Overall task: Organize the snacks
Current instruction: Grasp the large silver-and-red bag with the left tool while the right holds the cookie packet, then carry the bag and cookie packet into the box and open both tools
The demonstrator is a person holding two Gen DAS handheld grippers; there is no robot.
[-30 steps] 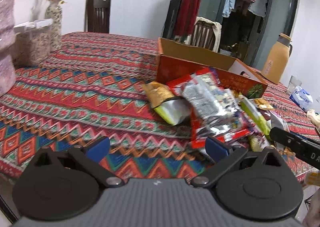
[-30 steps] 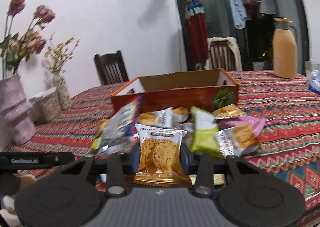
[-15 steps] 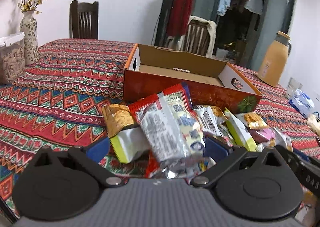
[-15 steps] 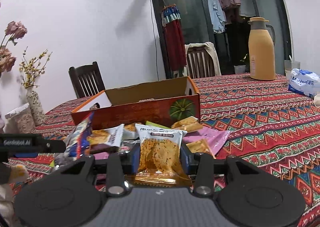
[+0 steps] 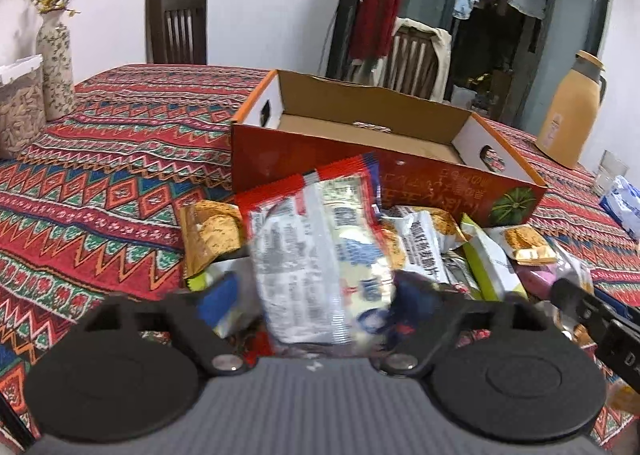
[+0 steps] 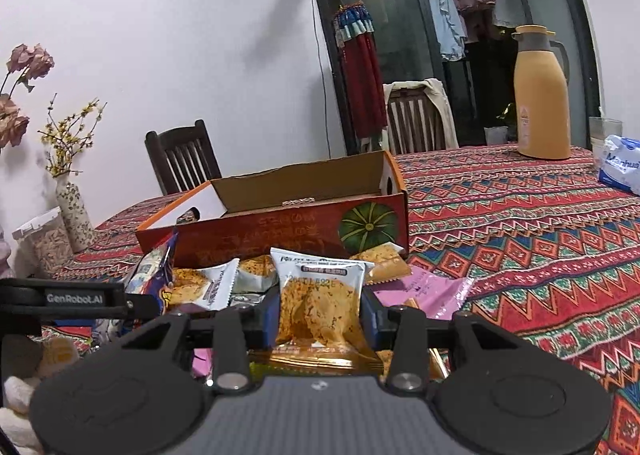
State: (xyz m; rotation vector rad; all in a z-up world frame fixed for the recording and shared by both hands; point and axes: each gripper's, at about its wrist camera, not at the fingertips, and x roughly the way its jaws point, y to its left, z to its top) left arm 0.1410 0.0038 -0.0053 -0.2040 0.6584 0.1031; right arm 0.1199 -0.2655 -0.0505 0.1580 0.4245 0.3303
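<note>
An open orange cardboard box with a pumpkin print stands on the patterned tablecloth; it also shows in the right wrist view. A pile of snack packets lies in front of it. My left gripper has its blue pads on either side of a large silver and red snack bag, and the pads are blurred. My right gripper is shut on a clear packet with an orange biscuit, held upright in front of the box.
A tan thermos jug and a white tissue pack stand at the far right. A flower vase and a clear container stand at the left. Wooden chairs stand behind the table.
My left gripper has moved forward into the pile and its pads have come in around the silver and red bag. My right gripper has swung left toward the box with the biscuit packet.
</note>
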